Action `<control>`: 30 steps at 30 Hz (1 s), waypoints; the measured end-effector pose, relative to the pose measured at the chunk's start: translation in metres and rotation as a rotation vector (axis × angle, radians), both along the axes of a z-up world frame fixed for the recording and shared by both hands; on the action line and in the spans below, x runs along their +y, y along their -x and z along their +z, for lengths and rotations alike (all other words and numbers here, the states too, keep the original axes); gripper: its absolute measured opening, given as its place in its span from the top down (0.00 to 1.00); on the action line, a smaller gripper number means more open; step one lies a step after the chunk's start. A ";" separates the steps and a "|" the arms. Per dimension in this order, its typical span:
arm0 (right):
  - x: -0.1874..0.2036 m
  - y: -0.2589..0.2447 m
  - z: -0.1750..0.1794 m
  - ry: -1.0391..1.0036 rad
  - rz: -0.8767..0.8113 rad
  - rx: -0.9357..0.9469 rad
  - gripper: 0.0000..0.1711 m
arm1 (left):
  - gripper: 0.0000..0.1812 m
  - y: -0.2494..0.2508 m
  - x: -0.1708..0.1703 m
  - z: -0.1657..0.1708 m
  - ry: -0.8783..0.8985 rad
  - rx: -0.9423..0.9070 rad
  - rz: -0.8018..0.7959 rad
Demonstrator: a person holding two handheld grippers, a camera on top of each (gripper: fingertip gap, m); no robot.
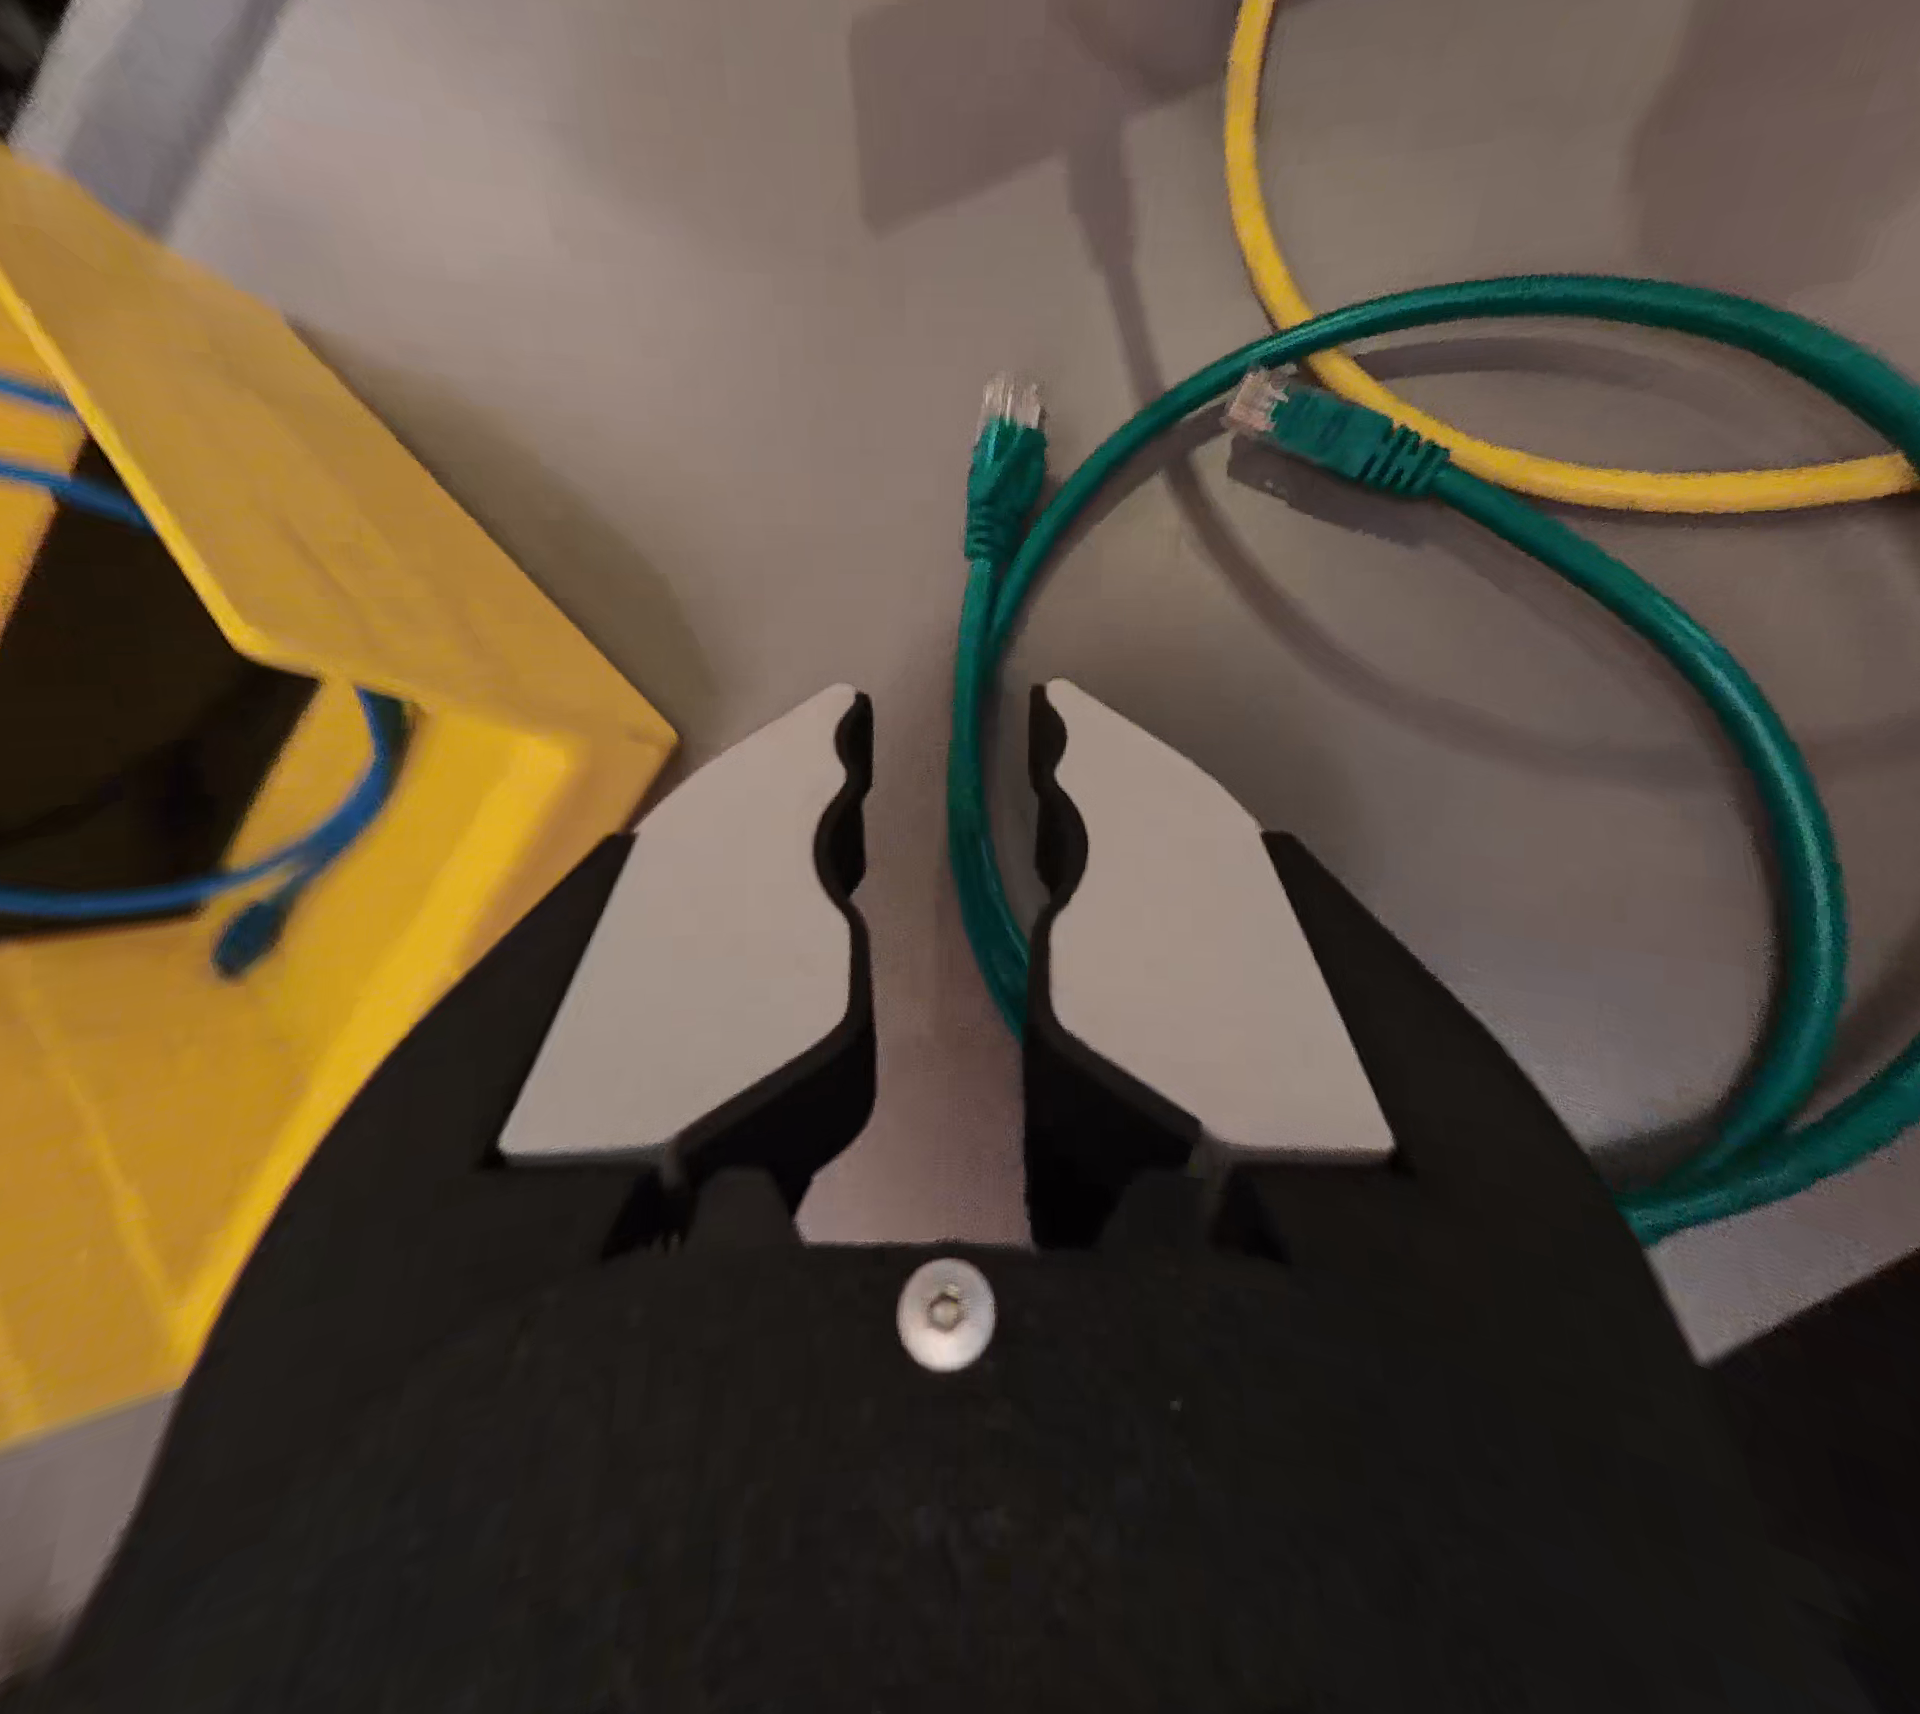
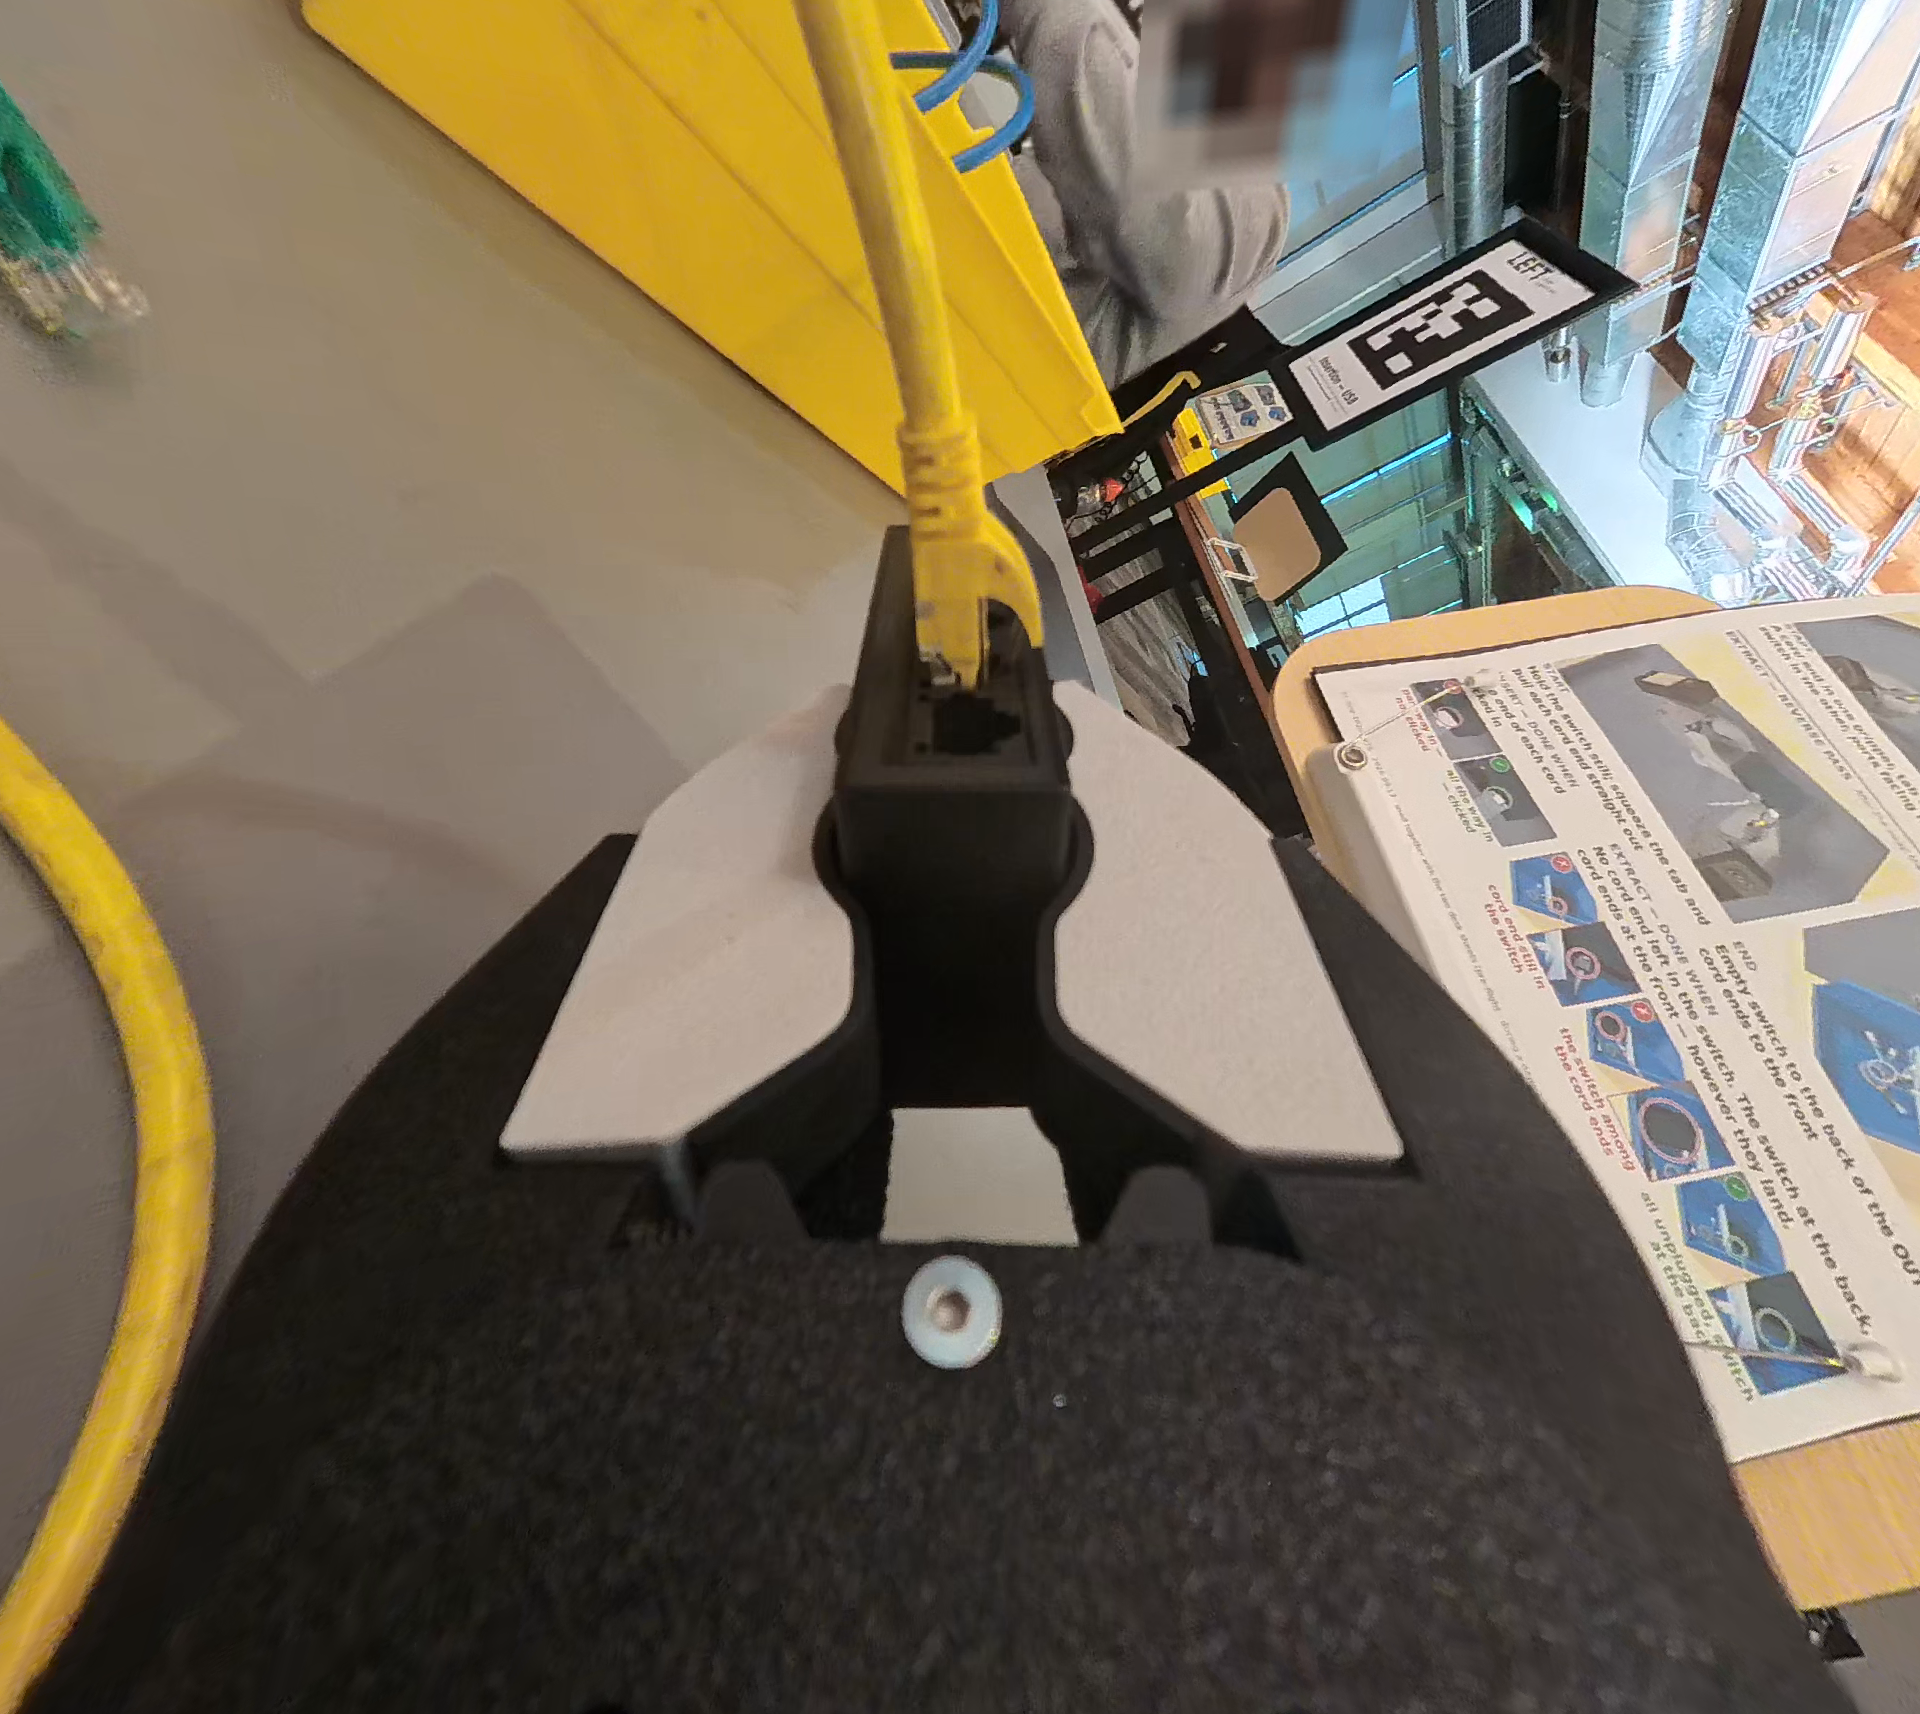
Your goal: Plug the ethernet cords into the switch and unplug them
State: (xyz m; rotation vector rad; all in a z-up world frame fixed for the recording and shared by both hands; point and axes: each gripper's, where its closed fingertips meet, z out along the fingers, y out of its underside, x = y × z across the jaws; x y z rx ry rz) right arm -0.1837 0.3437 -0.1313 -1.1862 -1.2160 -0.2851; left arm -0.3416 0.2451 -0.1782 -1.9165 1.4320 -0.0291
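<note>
Clamped in the right gripper, the black switch has a yellow cord plug seated in its far port; the near port is free. Left gripper hovers empty, jaws narrowly parted, over the green cord on the grey table. Insertion seems underway: next, grasping the green plug just beyond its fingertips.

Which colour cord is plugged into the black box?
The yellow cord: its plug sits in the switch held by the right gripper. The green cord lies loose.
</note>
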 end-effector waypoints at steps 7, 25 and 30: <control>-0.001 0.001 -0.001 0.002 0.001 -0.008 0.83 | 0.81 -0.001 0.019 -0.024 -0.035 0.239 -0.229; -0.001 0.004 -0.004 -0.002 0.007 -0.034 0.82 | 0.97 0.000 0.002 0.025 0.361 -0.094 -0.114; -0.007 0.009 0.001 -0.083 0.015 -0.069 0.83 | 0.97 -0.018 0.009 0.077 0.509 -0.286 -0.090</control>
